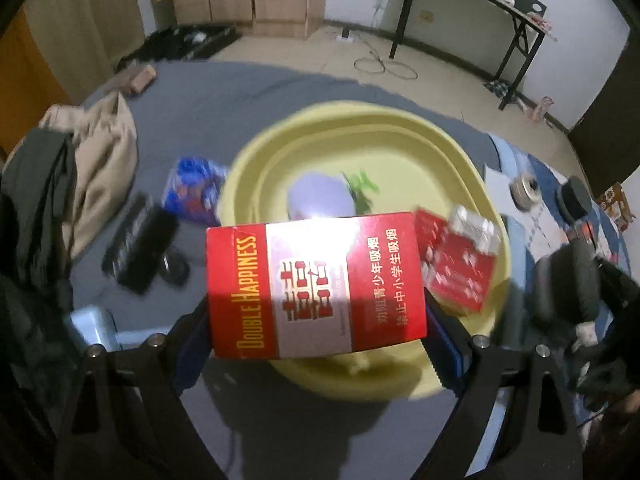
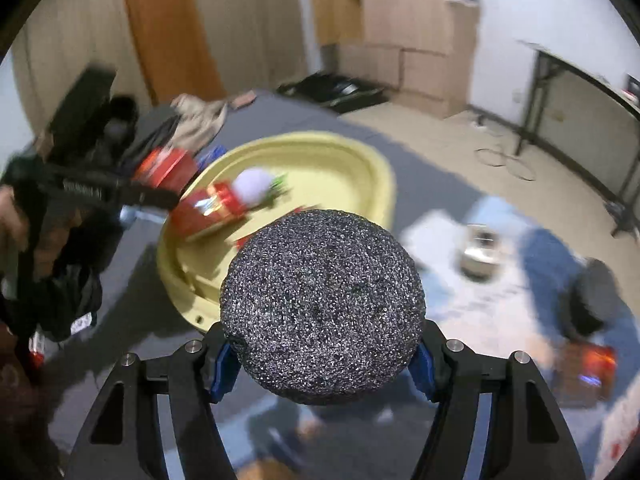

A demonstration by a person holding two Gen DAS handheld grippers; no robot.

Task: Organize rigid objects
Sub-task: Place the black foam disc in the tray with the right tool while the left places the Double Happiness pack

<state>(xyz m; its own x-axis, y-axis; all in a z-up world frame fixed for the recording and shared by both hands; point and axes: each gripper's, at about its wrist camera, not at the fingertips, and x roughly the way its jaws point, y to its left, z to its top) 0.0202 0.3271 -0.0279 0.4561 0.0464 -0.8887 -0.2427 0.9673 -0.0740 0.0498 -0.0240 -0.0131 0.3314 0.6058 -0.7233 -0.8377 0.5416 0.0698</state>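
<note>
The left hand-held gripper [image 1: 318,320] is clamped on a red Double Happiness cigarette box [image 1: 316,286], held over the near rim of the yellow basin [image 1: 400,128]. The right hand-held gripper [image 2: 322,360] is clamped on a speckled black foam ball [image 2: 322,306] just beside that basin, above the grey bed [image 1: 224,96].

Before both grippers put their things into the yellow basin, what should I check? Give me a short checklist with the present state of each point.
1. Left gripper holds the red box firmly between its pads: ok.
2. Right gripper is clamped on the black speckled ball: ok.
3. Yellow basin lies ahead of both grippers: ok.
4. Free floor inside the basin: ok, bare yellow shows beyond the white ball and the other red box.
5. The two grippers are apart from each other: ok, as seen from the right wrist.
6. Exact height above the basin: cannot tell, the pictures are blurred.
</note>
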